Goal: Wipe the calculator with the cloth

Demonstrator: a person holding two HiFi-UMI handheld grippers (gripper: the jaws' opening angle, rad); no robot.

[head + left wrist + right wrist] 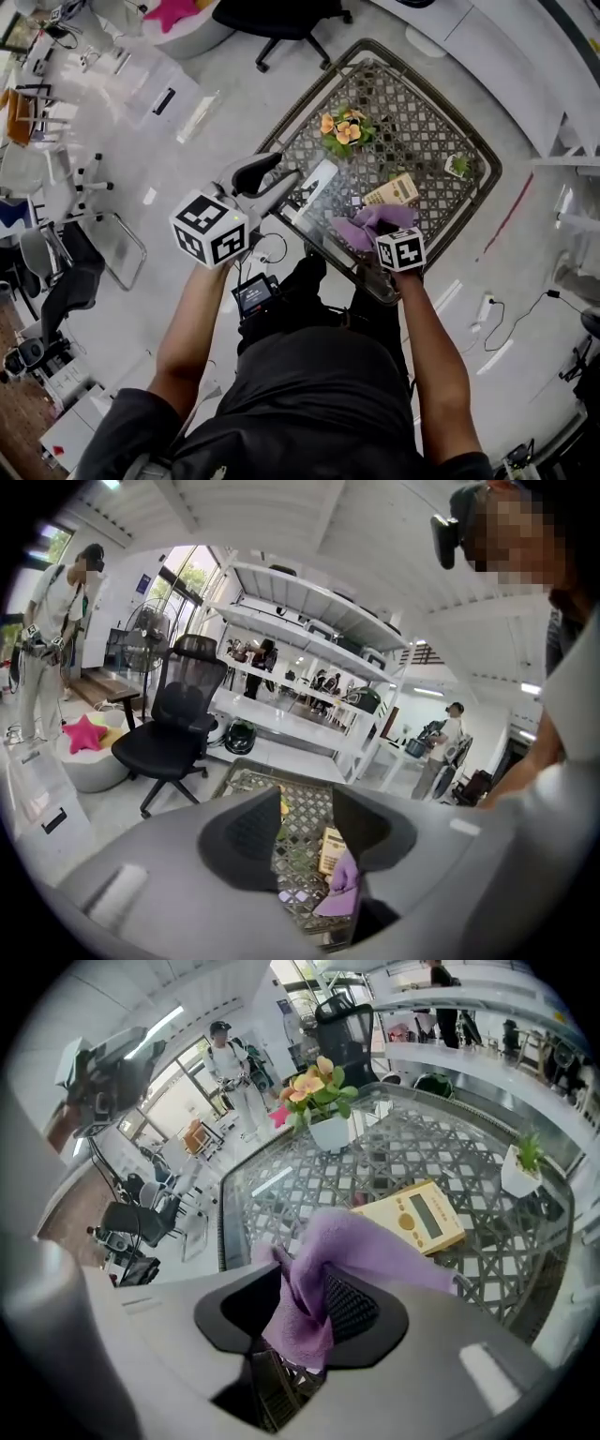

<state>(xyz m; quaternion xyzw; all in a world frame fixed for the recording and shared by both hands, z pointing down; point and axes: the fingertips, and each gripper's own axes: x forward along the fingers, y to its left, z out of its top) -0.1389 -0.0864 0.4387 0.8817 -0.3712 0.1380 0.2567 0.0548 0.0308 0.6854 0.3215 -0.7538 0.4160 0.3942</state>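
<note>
With the right claw's (305, 1312) jaws opening around the loose purple cloth (366, 1241) (the left claw (307, 827) hangs open, empty, by the tabletop's (473, 150) left edge), I'd spread it flat over the calculator (417, 1215) just beyond, near the tabletop's middle, before regripping.

On the desk (427, 117), the flower pot (343, 131) stands far and left, a small plant (457, 166) at the right edge, and the calculator (392, 192) between them, nearer — the cloth (373, 222) just before it, between the opening jaws of the right gripper (302, 1277) — with an office chair (281, 17) beyond the desk.
</note>
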